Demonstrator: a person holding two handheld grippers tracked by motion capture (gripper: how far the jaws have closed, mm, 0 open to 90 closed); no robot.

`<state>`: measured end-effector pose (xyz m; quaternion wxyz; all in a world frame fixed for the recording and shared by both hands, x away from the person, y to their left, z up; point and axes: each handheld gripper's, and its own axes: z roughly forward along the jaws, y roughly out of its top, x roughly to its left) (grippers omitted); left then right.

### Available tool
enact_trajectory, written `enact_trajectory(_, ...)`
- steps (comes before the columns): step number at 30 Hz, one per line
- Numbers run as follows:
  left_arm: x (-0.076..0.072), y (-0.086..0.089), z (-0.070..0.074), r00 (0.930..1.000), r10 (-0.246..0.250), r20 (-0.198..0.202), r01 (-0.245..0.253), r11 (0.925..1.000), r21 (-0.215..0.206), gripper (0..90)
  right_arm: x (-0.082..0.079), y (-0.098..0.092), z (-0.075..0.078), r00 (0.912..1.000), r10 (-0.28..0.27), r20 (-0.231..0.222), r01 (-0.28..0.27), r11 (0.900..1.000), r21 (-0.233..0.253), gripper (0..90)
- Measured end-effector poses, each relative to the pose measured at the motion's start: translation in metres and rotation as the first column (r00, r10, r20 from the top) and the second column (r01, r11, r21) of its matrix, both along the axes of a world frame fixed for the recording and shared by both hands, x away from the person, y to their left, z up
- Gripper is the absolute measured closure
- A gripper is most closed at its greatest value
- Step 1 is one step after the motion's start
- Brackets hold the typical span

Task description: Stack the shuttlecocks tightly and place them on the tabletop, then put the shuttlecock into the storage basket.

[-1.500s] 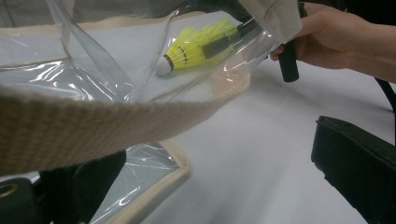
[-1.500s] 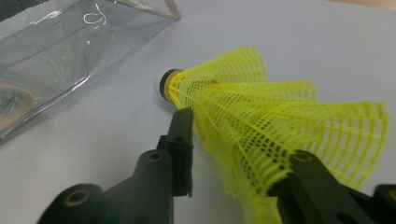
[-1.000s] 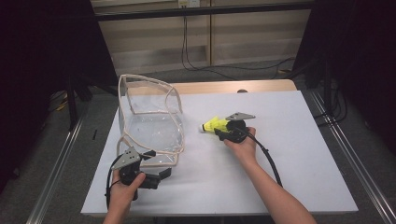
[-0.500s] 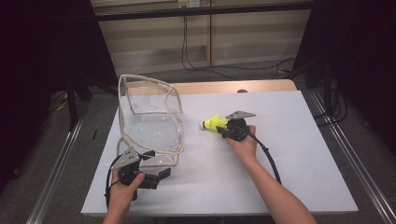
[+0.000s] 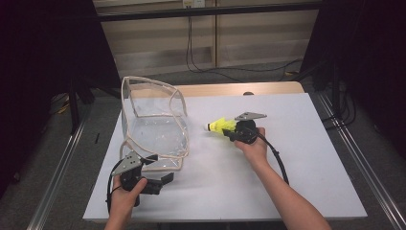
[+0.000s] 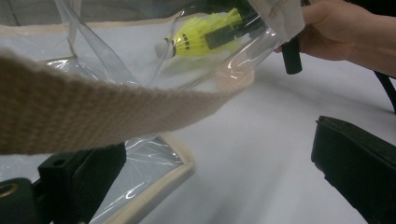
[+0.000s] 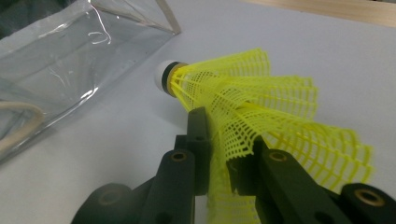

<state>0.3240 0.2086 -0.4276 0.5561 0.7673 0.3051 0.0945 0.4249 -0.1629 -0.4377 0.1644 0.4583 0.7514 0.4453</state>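
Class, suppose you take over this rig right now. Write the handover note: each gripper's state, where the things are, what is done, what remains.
Right gripper: shut on the yellow plastic mesh shuttlecock, its white tip pointing at the bag.
Left gripper: open, at the near edge of the clear plastic bag with beige webbing trim, strap across its view.
Done: shuttlecock picked up.
Left: probably hold the bag steady, put the shuttlecock inside, release.

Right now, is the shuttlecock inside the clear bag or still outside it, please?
Outside: the shuttlecock, pinched in the right claw, sits beside the clear bag above the table.
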Motion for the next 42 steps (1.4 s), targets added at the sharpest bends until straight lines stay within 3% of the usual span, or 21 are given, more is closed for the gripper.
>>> enact_trajectory(15, 0.001, 0.002, 0.000, 1.0000, 0.003, 0.004, -0.003, 1.0000, -0.001, 3.3, -0.007, -0.004, 0.028, 0.9998, 0.016, 0.014, -0.016, 1.000, 0.011, 81.1)
enact_trajectory(42, 0.001, 0.003, 0.000, 1.0000, 0.009, 0.003, -0.009, 0.9999, -0.005, 3.3, -0.011, 0.011, 0.067, 0.9960, 0.085, 0.029, -0.085, 0.996, 0.009, 81.0)
